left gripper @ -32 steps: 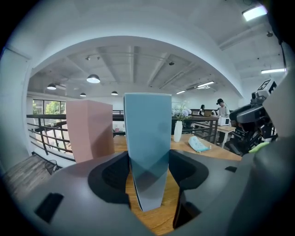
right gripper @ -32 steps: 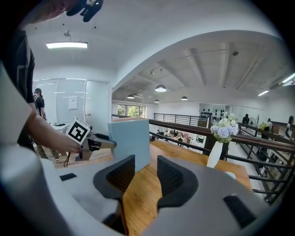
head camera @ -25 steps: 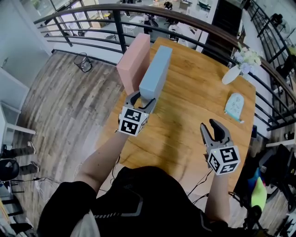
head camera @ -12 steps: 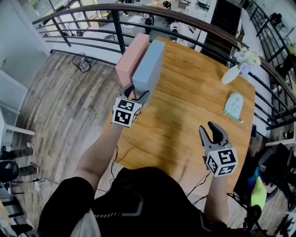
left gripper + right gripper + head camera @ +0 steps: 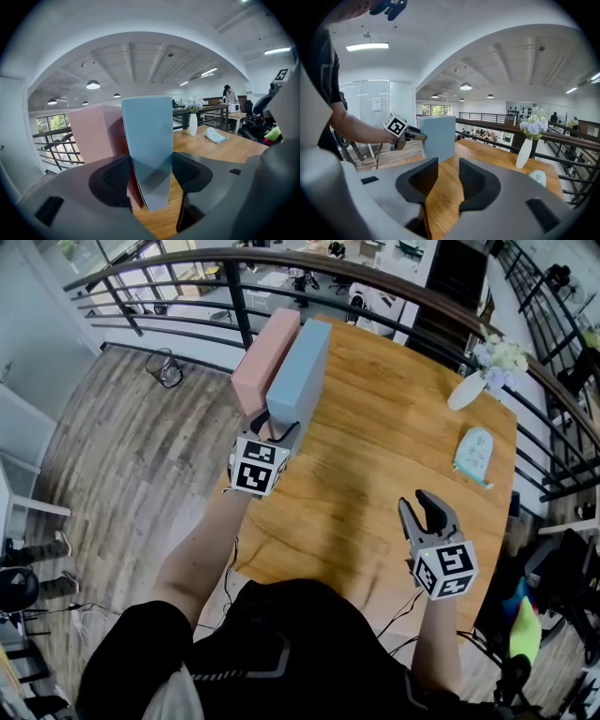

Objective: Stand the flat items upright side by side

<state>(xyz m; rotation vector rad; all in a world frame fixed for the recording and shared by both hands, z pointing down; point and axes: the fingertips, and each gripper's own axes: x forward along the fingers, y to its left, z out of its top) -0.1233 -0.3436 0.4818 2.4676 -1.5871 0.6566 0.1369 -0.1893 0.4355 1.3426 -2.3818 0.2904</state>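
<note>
- Left gripper (image 5: 278, 432): jaws wide, pads against both faces of the blue block's near end. They have just eased open a touch.
- Blue block (image 5: 300, 371): upright on its long edge on the table (image 5: 394, 427), its long axis running straight ahead of the left gripper.
- Pink block (image 5: 265, 362): upright and parallel, close on the blue block's left. Whether they touch cannot be told.
- Right gripper (image 5: 424, 512): narrowly parted and empty, well off to the right of the left gripper. The left is much the nearer to both blocks.
- Likely next: letting go of the blue block.

Head view steeply down over table (image 5: 375, 446); gripper views low, near-level (all share blue slab (image 5: 300, 371)).
</note>
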